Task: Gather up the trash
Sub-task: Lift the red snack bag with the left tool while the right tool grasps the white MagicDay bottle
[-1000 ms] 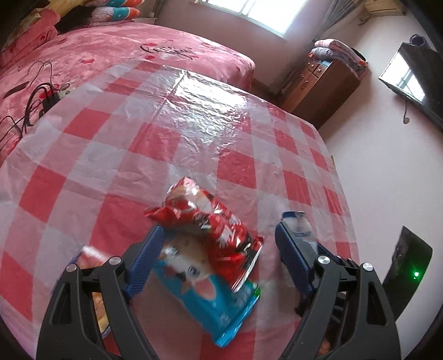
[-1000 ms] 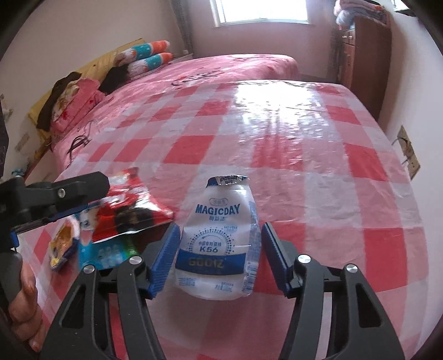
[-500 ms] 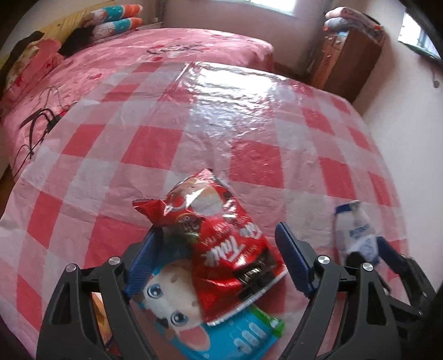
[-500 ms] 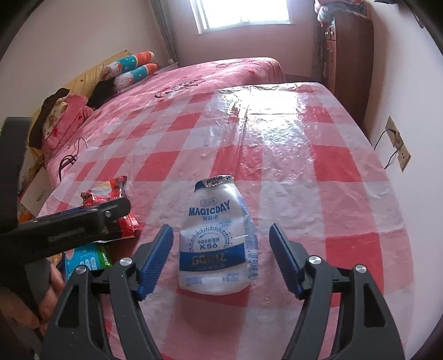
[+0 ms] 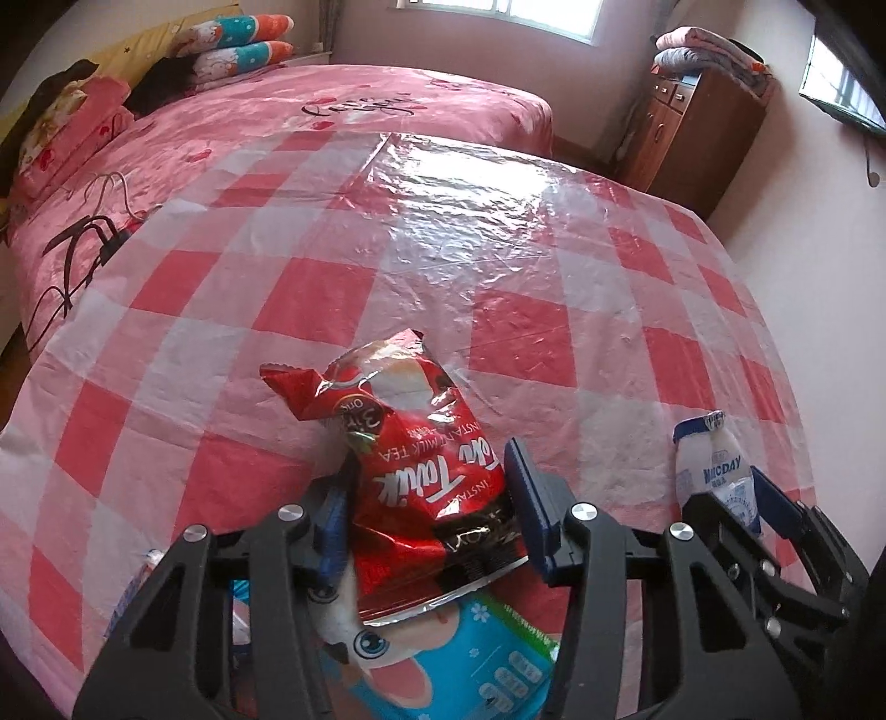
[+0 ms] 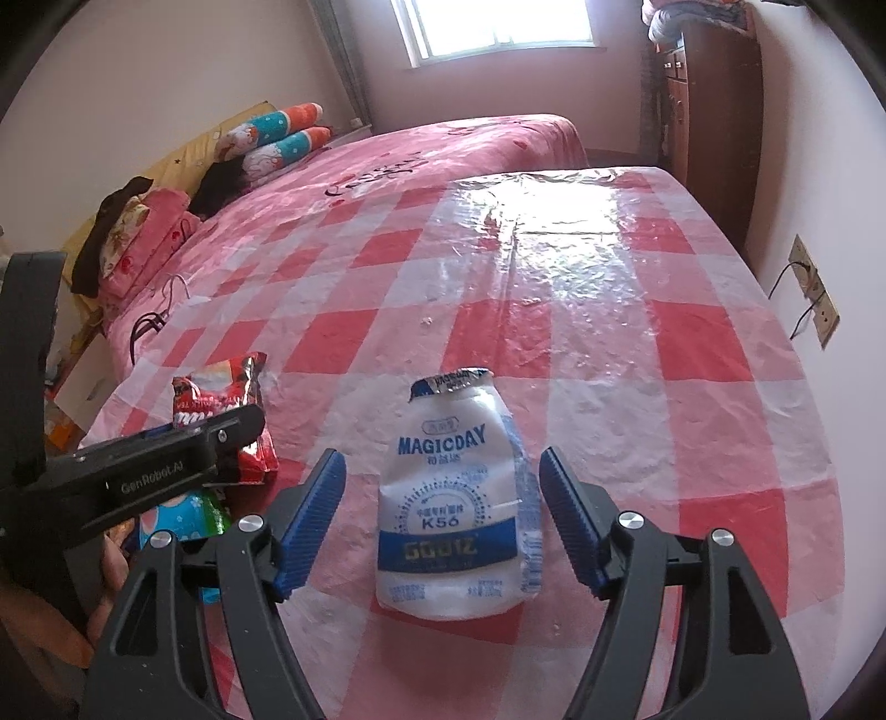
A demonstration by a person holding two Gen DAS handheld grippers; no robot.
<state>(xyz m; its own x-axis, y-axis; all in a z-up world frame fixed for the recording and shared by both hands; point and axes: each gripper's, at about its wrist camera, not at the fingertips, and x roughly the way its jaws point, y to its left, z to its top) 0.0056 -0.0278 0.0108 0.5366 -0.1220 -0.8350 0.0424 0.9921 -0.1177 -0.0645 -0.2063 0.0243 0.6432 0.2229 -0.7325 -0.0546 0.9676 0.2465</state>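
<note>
A red instant milk tea wrapper (image 5: 412,471) lies on a blue cartoon-rabbit packet (image 5: 443,659) at the table's near edge. My left gripper (image 5: 432,509) straddles the red wrapper, its jaws narrowed and pressing its sides. A white and blue MAGICDAY pouch (image 6: 459,509) lies flat on the checked tablecloth (image 6: 554,332). My right gripper (image 6: 443,515) is open, one finger on each side of the pouch without touching it. The pouch (image 5: 714,471) and the right gripper (image 5: 742,515) also show in the left wrist view. The red wrapper (image 6: 221,404) and left gripper (image 6: 166,471) show in the right wrist view.
A pink bed (image 5: 277,127) with pillows (image 5: 238,39) adjoins the table's far side. Black cables (image 5: 83,243) lie on the bed. A wooden cabinet (image 5: 698,127) stands at the back right. A wall socket (image 6: 814,293) is on the right wall.
My left gripper has narrowed its jaws onto the red wrapper. My right gripper has opened wider around the pouch and drawn back slightly. The pouch has stayed flat on the table.
</note>
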